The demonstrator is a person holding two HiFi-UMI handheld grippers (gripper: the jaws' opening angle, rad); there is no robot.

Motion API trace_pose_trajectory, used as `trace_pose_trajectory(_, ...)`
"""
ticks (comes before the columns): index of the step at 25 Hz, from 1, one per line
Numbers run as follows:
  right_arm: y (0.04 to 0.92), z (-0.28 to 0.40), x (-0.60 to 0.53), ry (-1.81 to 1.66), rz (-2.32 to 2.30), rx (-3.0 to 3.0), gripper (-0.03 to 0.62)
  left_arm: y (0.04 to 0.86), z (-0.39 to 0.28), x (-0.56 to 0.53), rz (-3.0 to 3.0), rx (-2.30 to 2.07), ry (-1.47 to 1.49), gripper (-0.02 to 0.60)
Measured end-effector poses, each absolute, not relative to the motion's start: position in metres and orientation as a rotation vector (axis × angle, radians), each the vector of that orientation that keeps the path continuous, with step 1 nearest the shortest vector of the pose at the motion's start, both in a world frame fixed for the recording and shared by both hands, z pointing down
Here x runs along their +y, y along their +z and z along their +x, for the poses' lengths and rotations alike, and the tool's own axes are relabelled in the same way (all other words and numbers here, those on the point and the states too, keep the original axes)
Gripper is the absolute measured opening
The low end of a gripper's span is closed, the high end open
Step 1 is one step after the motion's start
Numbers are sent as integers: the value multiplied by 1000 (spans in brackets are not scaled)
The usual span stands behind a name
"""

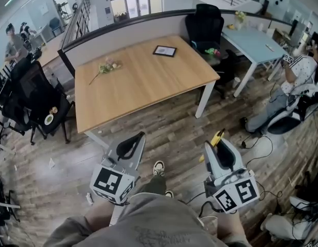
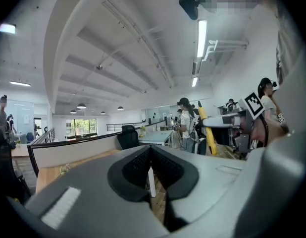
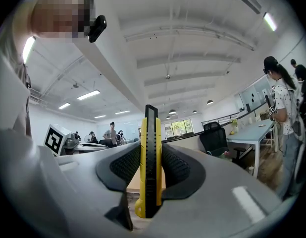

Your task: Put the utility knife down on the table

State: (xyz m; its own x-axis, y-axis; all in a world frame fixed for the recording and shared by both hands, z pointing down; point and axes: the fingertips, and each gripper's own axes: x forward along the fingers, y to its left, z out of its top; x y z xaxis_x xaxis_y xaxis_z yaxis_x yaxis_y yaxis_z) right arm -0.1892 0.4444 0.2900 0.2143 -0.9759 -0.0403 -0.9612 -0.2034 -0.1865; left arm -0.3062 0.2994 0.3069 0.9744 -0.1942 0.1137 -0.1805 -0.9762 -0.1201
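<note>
A yellow and black utility knife stands upright between the jaws of my right gripper, which is shut on it. In the head view the knife sticks out past the right gripper, above the wooden floor near the table's front right corner. My left gripper is shut with nothing in it; its dark pads meet. The wooden table lies ahead of both grippers. From the left gripper view the knife shows at the right.
On the table lie a flower sprig and a dark tablet. Black office chairs stand at the left, another chair behind the table. A light blue table and a seated person are at the right. Cables cross the floor.
</note>
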Motion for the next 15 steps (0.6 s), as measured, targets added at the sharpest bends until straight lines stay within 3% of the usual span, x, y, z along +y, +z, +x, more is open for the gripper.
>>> trace_pose_trajectory(15,301,-129,380,-176,-2302,1854,139,319,-244,233,-3019,270,-209,2)
